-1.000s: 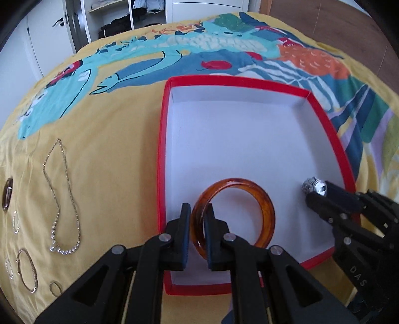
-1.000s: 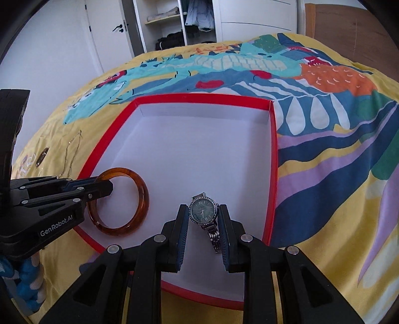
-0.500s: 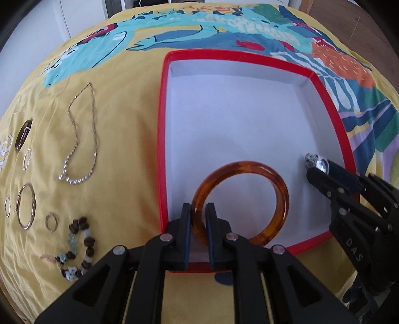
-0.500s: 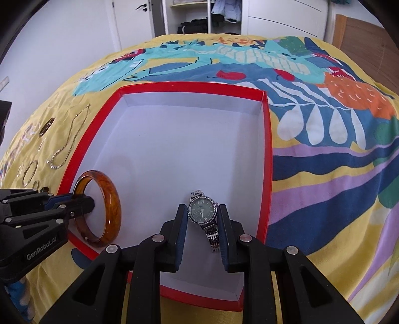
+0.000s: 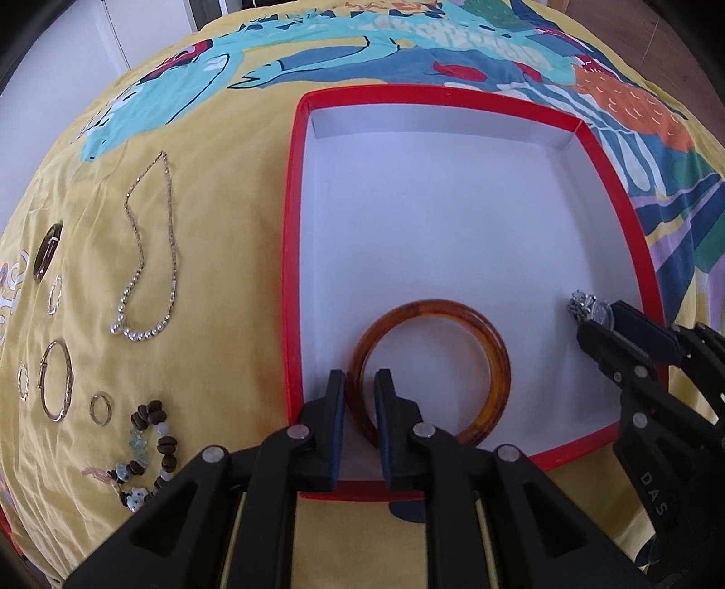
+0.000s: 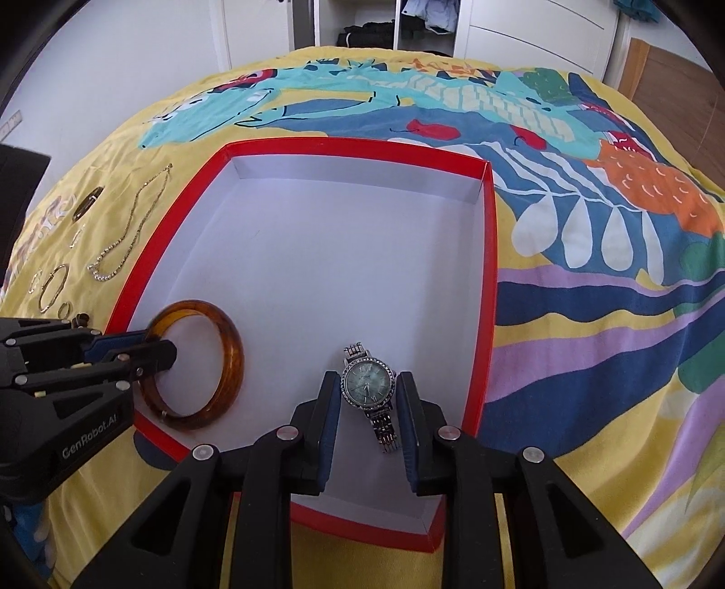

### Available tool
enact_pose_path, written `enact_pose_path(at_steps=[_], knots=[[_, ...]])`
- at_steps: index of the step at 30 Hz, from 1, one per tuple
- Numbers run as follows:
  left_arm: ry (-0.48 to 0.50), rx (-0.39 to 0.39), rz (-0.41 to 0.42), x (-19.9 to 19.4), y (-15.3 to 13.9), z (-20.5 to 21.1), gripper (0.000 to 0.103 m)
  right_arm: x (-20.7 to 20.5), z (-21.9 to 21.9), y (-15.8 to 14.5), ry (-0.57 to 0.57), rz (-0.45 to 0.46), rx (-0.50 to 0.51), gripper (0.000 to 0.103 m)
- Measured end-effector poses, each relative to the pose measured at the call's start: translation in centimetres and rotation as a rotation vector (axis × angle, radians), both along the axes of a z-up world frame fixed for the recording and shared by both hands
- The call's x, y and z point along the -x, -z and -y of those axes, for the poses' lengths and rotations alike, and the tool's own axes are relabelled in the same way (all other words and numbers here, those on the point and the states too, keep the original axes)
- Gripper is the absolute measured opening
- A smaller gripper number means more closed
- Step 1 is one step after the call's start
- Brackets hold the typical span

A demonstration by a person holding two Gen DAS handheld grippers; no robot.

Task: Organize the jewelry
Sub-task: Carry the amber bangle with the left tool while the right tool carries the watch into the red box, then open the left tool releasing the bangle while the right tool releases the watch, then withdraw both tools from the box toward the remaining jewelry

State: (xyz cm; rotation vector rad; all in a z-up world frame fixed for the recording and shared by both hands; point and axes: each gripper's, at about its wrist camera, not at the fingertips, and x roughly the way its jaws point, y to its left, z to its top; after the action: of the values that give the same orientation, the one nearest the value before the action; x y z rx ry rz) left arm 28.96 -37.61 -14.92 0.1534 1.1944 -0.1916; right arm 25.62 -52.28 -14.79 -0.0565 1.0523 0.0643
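A red box point(image 5: 290, 272) with a white floor lies open on the bedspread. My left gripper point(image 5: 360, 376) is shut on the near rim of an amber bangle point(image 5: 494, 362), one finger inside the ring. In the right wrist view the bangle point(image 6: 231, 358) stands tilted in the box's near left corner, its low edge on the floor, with the left gripper point(image 6: 158, 349) on it. My right gripper point(image 6: 368, 378) has a silver watch point(image 6: 367, 385) between its pads; the jaws are opening, and the case still touches both pads. The watch point(image 5: 598, 310) sits low near the box's right wall.
Left of the box on the yellow cloth lie a chain necklace point(image 5: 149, 253), a brown clip point(image 5: 47, 251), thin hoops point(image 5: 56, 380), a small ring point(image 5: 100, 408) and a bead bracelet point(image 5: 149, 444). Cupboards point(image 6: 521, 36) stand beyond the bed.
Both wrist views have rolled and tipped, so more jewellery on the left shows. The bangle has leaned lower toward the box floor. The watch has kept its place between the right pads.
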Motion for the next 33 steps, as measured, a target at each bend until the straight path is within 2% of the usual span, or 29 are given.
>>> enact_pose_path(at_steps=[2,6,7,14,17,21,25,30,33], knots=[[0.021,-0.001,0.014,0.1,-0.1,0.3,0.017,0.3,0.3,-0.3,0.012,0.002,0.005,0.03],[0.052,0.07,0.04,0.6,-1.2,0.4,0.033,1.4,0.5,-1.3,0.02,0.007,-0.006,0.033],[0.057,0.093,0.047,0.7,-1.6,0.2,0.034,1.8,0.5,-1.7,0.029,0.013,0.001,0.042],[0.056,0.196,0.138,2.0,-6.5,-2.2,0.037,5.7,1.8,-6.0,0.135,0.101,-0.043,0.046],[0.069,0.187,0.198,3.5,-9.4,-4.0,0.037,7.9,1.7,-8.6,0.167,0.143,-0.056,0.047],[0.077,0.176,0.215,5.5,-12.4,-7.9,0.037,10.7,0.2,-12.3,0.181,0.197,-0.069,0.047],[0.056,0.151,0.276,8.2,-15.1,-13.2,0.037,13.3,-2.6,-16.1,0.171,0.257,-0.097,0.047],[0.007,0.142,0.332,11.2,-18.2,-21.2,0.037,16.0,-6.9,-19.8,0.147,0.322,-0.116,0.047],[-0.036,0.138,0.349,12.6,-19.0,-26.2,0.037,17.5,-9.5,-21.3,0.126,0.353,-0.126,0.047]])
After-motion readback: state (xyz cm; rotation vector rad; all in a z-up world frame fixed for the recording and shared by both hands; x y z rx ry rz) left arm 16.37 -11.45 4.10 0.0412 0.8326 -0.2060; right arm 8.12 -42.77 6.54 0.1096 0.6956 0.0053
